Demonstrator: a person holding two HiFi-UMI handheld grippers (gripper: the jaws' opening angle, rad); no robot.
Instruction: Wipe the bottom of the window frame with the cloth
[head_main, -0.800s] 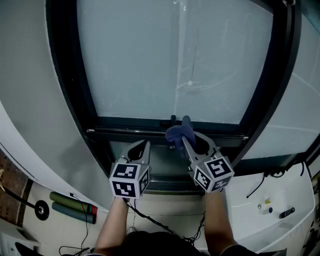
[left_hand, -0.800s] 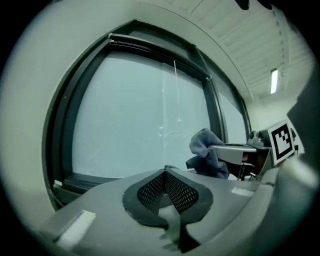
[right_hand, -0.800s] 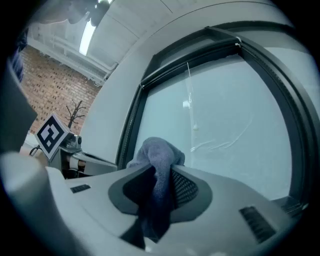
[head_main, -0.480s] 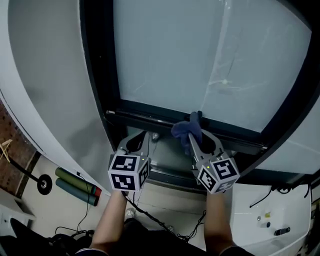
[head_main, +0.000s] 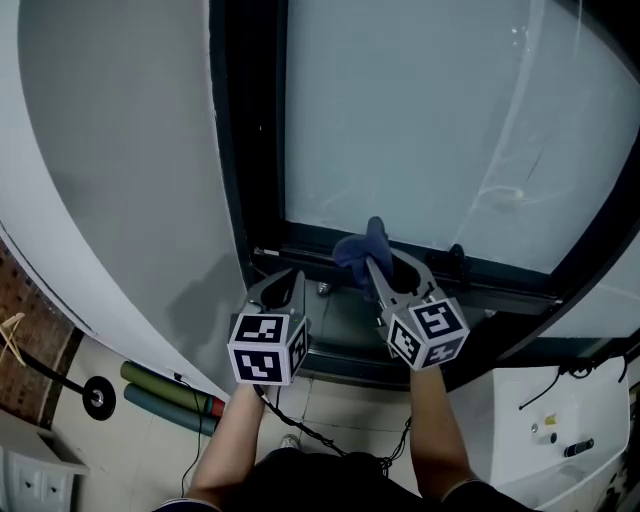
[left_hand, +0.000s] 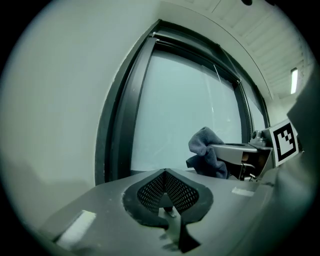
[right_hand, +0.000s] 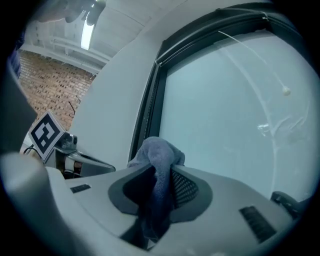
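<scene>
A blue cloth (head_main: 360, 254) is bunched at the tip of my right gripper (head_main: 374, 262), which is shut on it. In the right gripper view the cloth (right_hand: 158, 165) hangs between the jaws and rises above them. The cloth tip sits at the bottom rail of the dark window frame (head_main: 300, 258), near its lower left corner. My left gripper (head_main: 284, 287) is shut with nothing in it, to the left of the right one and a little below the rail. The left gripper view shows its closed jaws (left_hand: 165, 186) and the cloth (left_hand: 206, 156) off to the right.
Frosted glass (head_main: 440, 130) fills the window. A pale wall (head_main: 110, 180) lies left of the frame. A small dark handle (head_main: 456, 258) sticks up from the rail on the right. Green rolls (head_main: 165, 395) and a cable lie on the floor below; a white fixture (head_main: 560, 420) is at lower right.
The view has swung left, so the frame's left upright now stands near the middle. Both grippers have shifted toward the frame's lower left corner, the cloth still held.
</scene>
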